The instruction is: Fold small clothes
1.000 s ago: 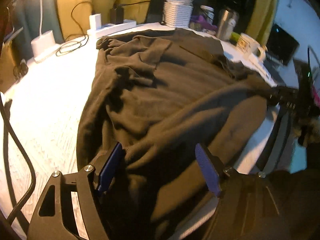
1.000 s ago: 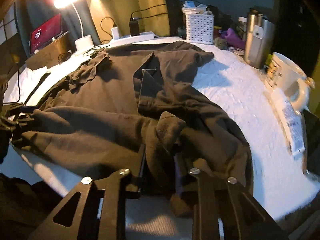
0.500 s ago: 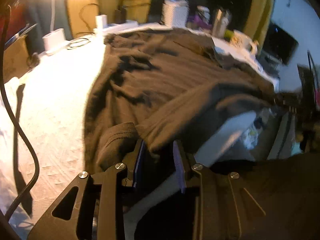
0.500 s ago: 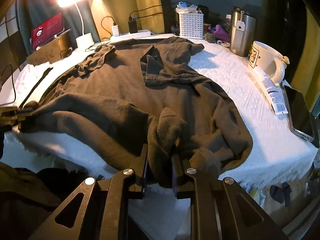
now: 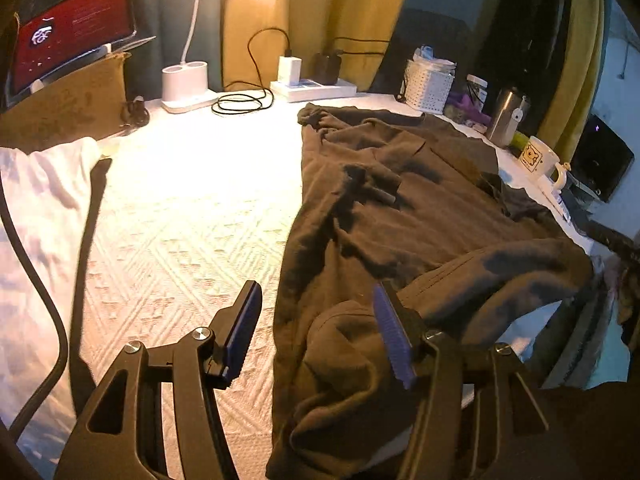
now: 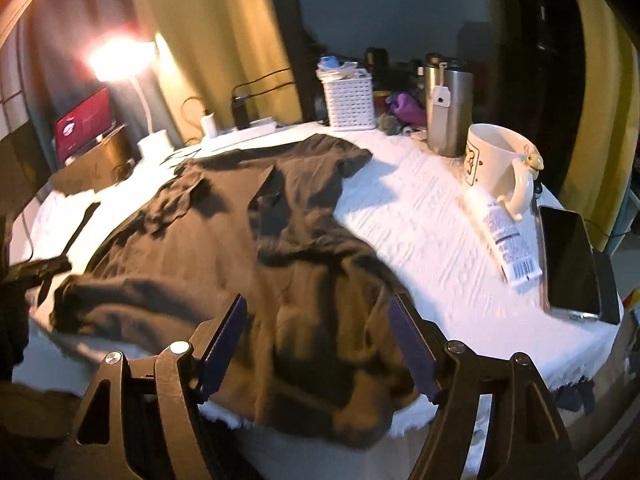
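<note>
Brown garment (image 6: 240, 248) lies spread, rumpled, across desk (image 6: 420, 216), hem at near edge, collar end toward far edge. Hem bunched and partly doubled back near left corner; sleeves loose, no tidy fold visible. Left gripper (image 5: 316, 332) spread, jaws opening, bunched hem between pads but not pinched. Right gripper (image 6: 316, 340) spread wide, jaws opening, cloth beneath, nothing gripped. Judgement: early stage; smoothing, sleeve folds, body folds all remain.

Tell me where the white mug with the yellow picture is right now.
In the right wrist view the white mug stands upright at the table's right side, just right of the steel tumbler, with a tube and a dark phone lying nearer the camera.
</note>
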`<state>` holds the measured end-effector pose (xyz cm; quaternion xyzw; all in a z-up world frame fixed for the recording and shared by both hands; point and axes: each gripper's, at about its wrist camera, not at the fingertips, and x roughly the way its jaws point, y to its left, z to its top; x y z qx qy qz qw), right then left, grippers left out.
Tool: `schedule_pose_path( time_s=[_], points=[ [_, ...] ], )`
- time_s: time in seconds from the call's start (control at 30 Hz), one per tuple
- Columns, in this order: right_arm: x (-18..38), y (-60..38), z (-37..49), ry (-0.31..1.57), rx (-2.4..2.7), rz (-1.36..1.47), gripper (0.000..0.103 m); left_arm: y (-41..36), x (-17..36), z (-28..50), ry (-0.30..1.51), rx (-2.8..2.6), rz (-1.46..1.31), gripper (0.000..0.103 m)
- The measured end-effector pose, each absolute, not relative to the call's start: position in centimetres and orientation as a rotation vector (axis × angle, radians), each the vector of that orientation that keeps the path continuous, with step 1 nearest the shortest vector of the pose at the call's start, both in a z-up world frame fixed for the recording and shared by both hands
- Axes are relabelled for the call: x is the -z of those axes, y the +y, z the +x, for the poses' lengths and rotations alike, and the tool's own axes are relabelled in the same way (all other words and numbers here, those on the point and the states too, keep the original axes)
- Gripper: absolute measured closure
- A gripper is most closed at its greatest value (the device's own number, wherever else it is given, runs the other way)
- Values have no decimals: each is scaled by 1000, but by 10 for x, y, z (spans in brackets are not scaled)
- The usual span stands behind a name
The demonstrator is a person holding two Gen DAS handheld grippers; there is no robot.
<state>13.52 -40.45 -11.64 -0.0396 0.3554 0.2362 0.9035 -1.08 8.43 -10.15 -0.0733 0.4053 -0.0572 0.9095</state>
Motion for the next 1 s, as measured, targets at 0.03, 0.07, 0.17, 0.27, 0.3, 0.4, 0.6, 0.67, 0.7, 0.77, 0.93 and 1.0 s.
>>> schedule_pose_path(
  time_s=[0.03, 0.07, 0.17, 0.27, 0.3, 0.4, 0.6, 0.67, 0.7, 0.77, 0.93, 1.0],
  points=[
    [119, -401, 140, 739, -490, -90, 34, 82, 103, -10, 843, 125, -148, 45],
    [123, -395, 144, 750, -495, -110, 43, 79, 105, -11, 847, 138, -140, 45],
    [144, -381, 146, 812, -502, -190, 59, 65, 114, -15, 864, 170, -91, 45],
    [160, -373, 138, 859, -525, -220, 64, 51, 127, -20, 895, 177, -20, 45],
    [165, -371, 134, 865, -530, -229, 64, 46, 132, -22, 906, 184, 4, 45],
    [171, -369, 124, 858, -526, -238, 67, 40, 134, -28, 880, 172, 51, 45],
    [161, -375, 120, 837, -517, -225, 88, 35, 131, -30, 866, 198, 62, 78],
    [153, -378, 119, 818, -508, -217, 89, 34, 126, -31, 846, 186, 59, 86],
    [149, -379, 119, 806, -504, -215, 89, 37, 121, -32, 834, 178, 33, 87],
    [138, -383, 118, 780, -497, -210, 89, 42, 110, -31, 809, 168, -1, 87],
    [115, -391, 122, 717, -472, -196, 89, 44, 82, -31, 733, 146, -2, 87],
    [107, -393, 124, 695, -467, -189, 89, 44, 74, -30, 710, 140, 3, 87]
  ],
)
